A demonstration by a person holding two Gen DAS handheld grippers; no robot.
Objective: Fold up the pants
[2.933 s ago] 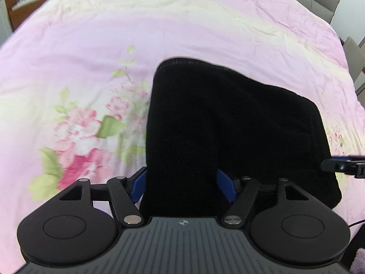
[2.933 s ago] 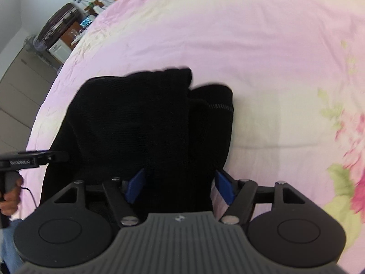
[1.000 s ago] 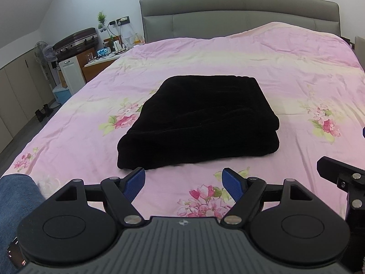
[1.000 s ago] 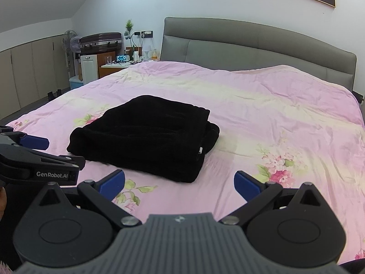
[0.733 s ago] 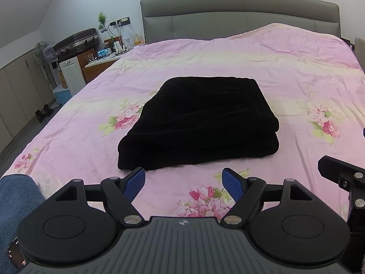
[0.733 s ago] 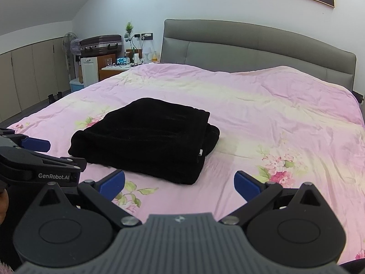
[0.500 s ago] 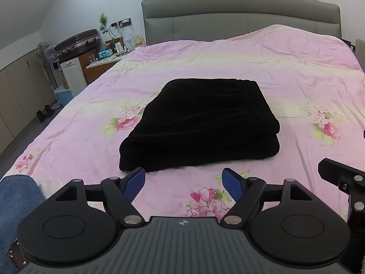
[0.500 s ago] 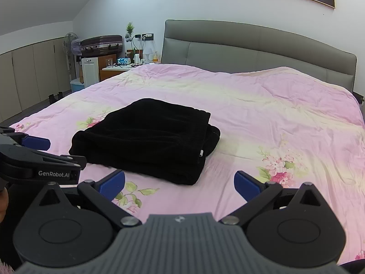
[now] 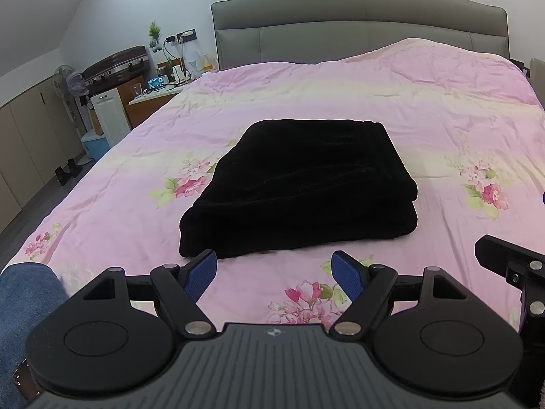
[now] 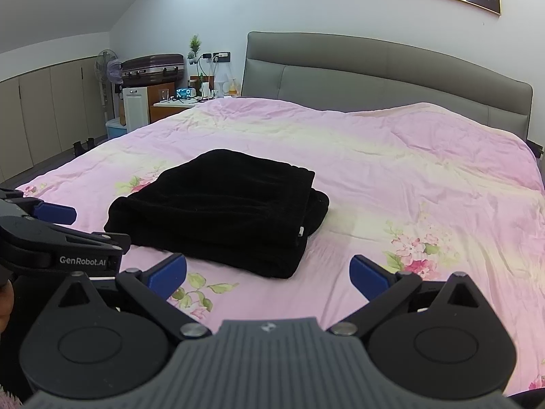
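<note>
The black pants [image 9: 299, 187] lie folded in a compact rectangular stack on the pink floral bedspread [image 9: 425, 112]. They also show in the right wrist view [image 10: 221, 208], left of centre. My left gripper [image 9: 276, 272] is open and empty, held back just short of the stack's near edge. My right gripper [image 10: 269, 272] is open wide and empty, near the stack's front right corner. The left gripper [image 10: 51, 235] shows at the left edge of the right wrist view.
A grey headboard [image 9: 357, 24] stands at the far end of the bed. A nightstand with a suitcase, a fan and cables [image 9: 136, 78] is to the left. The person's jeans [image 9: 24, 306] are at the lower left.
Both grippers let go of the pants and pulled back from the bed about three seconds ago. Over the last second both views have hardly shifted.
</note>
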